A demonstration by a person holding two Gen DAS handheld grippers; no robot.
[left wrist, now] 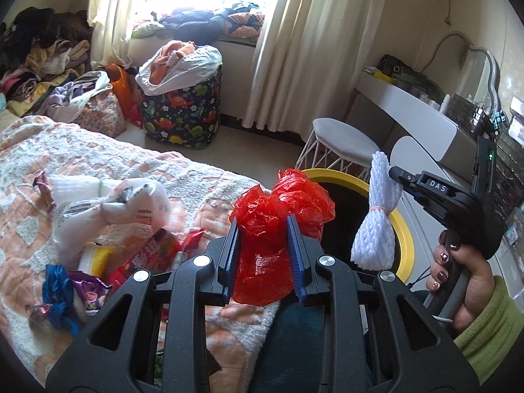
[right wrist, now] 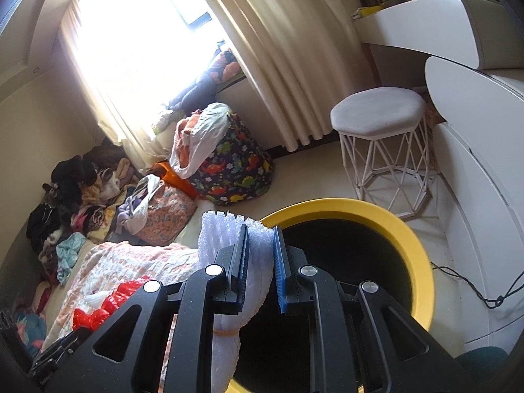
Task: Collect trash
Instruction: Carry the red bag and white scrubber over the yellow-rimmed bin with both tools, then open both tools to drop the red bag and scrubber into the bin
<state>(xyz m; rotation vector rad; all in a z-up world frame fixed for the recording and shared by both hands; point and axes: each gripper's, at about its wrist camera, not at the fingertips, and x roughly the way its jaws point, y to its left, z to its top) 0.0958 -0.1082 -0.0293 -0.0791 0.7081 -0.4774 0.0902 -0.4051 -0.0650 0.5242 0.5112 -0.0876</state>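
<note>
While left gripper (left wrist: 262,229) clamps red bag (left wrist: 278,209), right gripper (right wrist: 261,245) grips foam net (left wrist: 376,216), long axis upright.

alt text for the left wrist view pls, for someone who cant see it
The left gripper is clamped on a crumpled red plastic bag near a yellow-rimmed bin. At right, a hand holds the right gripper, which pinches white foam netting over the bin. Wrappers litter the bedspread.

Yellow-rimmed bin (left wrist: 401,226) mostly hidden behind red bag (left wrist: 278,226).
</note>
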